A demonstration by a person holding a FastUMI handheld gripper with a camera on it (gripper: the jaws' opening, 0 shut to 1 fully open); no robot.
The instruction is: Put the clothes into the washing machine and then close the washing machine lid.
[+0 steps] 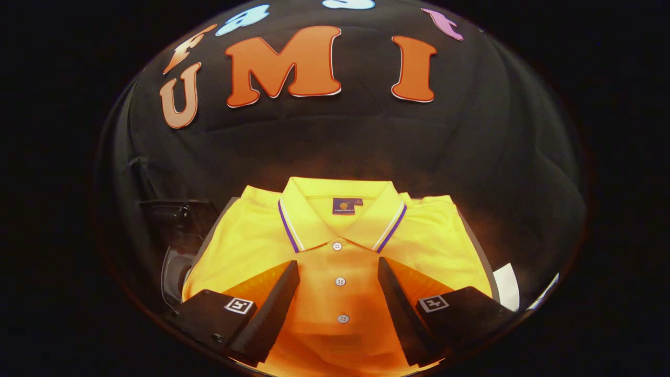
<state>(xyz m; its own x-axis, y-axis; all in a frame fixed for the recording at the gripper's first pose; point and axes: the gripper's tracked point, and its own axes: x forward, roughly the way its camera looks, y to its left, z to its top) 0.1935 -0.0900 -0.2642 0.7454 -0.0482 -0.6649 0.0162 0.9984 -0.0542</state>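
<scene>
Between my spread, empty tongs [339, 272] lies the folded yellow polo shirt with purple-striped collar [340, 246], flat on the bench. I judge a pinch on the buttoned placket may lift one layer only, letting the fold fall open and drag.

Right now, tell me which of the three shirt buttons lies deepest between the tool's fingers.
The lowest button on the yellow polo shirt, farthest from the collar. It lies well back between the open tool's fingers; the middle button lies nearer their tips, the top button beyond them.
</scene>
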